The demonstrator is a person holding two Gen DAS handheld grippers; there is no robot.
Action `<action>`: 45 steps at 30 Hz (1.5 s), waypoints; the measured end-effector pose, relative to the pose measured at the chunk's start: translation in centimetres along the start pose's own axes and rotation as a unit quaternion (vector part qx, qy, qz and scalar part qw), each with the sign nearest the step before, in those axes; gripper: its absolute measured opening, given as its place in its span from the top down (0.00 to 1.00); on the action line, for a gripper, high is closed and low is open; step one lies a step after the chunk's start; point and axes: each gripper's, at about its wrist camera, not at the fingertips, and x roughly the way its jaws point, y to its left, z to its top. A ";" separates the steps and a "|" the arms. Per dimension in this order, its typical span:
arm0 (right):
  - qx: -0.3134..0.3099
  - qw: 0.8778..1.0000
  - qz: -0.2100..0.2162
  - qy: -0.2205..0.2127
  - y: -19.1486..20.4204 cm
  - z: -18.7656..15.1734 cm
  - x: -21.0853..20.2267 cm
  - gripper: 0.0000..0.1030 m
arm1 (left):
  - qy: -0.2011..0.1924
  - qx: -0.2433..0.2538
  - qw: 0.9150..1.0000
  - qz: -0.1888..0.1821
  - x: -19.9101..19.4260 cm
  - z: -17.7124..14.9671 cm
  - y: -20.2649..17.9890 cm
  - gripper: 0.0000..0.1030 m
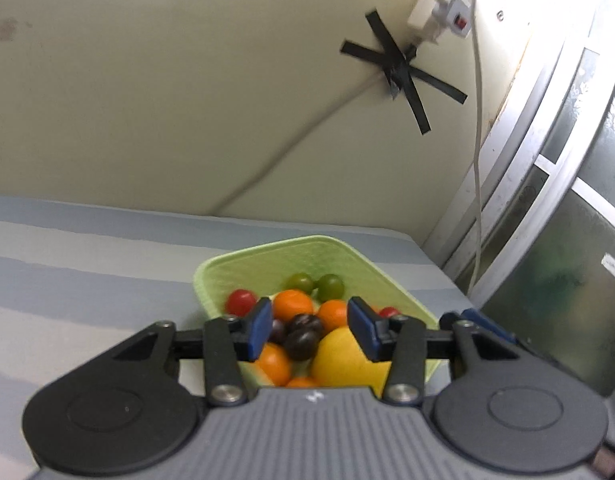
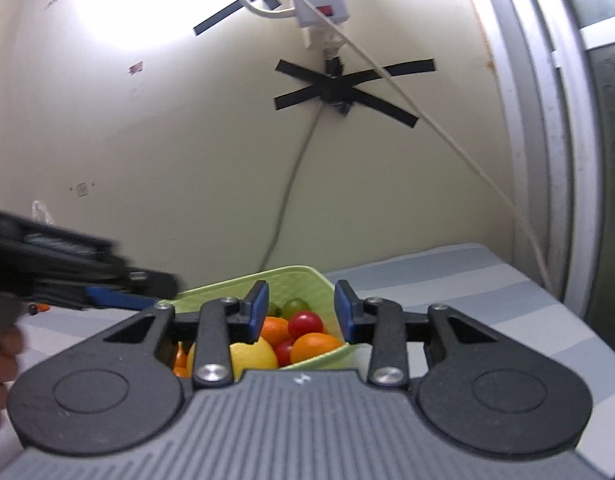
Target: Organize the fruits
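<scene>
Fruits (image 1: 303,332): heaped together in the green basket (image 1: 323,254) at lower centre — sorting is judged barely begun.
Left tongs (image 1: 309,330): held apart, nothing gripped.
Right tongs (image 2: 301,316): held apart, empty — every piece is judged left to place.

A cream wall (image 2: 187,140) carries crossed strips of black tape (image 2: 339,88) and a white power strip (image 2: 319,4) with trailing cords. A frosted, metal-framed window (image 1: 567,208) stands right of the blue-and-grey striped bed (image 1: 87,272).
</scene>
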 end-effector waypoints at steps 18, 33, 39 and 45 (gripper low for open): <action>0.059 0.993 0.012 0.097 5.7 -6.1 -7.7 0.62 | 0.018 0.030 0.991 0.128 -9.9 -11.7 0.3 0.48; 0.058 0.993 -0.012 0.100 6.9 -7.4 -9.7 0.62 | -0.024 0.059 0.983 0.170 -13.1 -14.4 -0.5 0.09; 0.058 0.995 -0.016 0.081 6.7 -6.4 -9.1 0.57 | -0.028 0.076 0.978 0.190 -12.9 -14.7 -0.9 0.05; 0.045 0.997 -0.023 0.057 6.6 -5.1 -7.7 0.53 | -0.034 0.082 0.972 0.216 -12.2 -14.7 -0.7 0.00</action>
